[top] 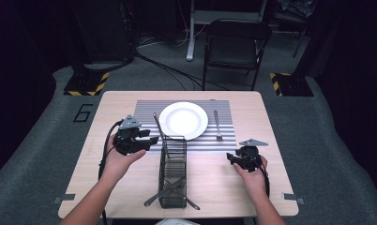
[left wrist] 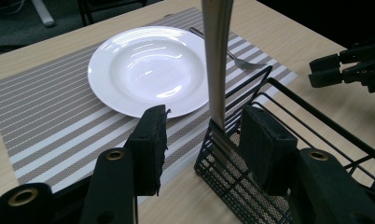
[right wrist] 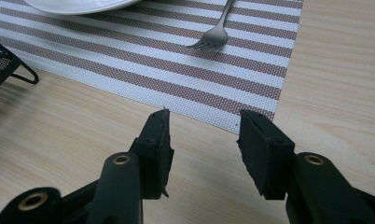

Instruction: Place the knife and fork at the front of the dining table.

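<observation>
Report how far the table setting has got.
Done: the plate sits on the striped placemat and a fork lies right of it. In hand: the left claw is open around an upright utensil handle in the wire caddy. Left: more cutlery lies in it. The right claw is open, empty.

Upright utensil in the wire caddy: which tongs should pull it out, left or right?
Left. The left tongs are open around the upright utensil at the wire caddy end. The right tongs are open over bare table, apart from it.
</observation>
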### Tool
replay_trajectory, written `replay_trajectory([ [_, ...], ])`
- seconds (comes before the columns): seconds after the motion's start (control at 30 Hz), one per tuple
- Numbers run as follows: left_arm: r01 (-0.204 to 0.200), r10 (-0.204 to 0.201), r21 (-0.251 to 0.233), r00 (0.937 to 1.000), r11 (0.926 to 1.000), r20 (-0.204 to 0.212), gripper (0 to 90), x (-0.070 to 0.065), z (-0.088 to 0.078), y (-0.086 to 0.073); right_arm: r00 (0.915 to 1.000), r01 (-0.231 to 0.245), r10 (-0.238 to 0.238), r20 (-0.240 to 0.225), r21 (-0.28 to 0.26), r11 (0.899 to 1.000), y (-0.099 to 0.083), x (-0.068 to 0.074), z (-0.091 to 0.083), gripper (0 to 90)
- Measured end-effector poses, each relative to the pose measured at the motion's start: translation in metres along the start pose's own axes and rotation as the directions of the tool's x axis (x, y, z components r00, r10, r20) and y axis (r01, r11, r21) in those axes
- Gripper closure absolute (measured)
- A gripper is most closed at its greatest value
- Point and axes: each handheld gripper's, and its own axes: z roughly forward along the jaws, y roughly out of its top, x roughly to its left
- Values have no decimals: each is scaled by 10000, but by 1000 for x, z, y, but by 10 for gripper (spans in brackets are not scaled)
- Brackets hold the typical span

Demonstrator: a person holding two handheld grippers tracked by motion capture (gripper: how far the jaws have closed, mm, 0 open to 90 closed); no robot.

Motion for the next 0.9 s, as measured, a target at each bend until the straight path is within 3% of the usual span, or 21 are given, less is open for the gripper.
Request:
replay_trajectory([
  [0.13, 54, -54, 34, 9998, 10000, 186, 533, -3, 11, 1, 9999, 99, -99, -21, -34, 9999, 0, 0, -1, 532],
  [0.6, -20, 16, 189, 9998, 9998, 210, 582, -9, 35, 3, 9998, -175, 176, -132, 38, 9998, -2, -3, 0, 521],
  [0.9, 34, -34, -34, 9999, 10000, -105, 696, -11, 39, 3, 9997, -197, 198, -170, 72, 9998, -3, -3, 0, 519],
])
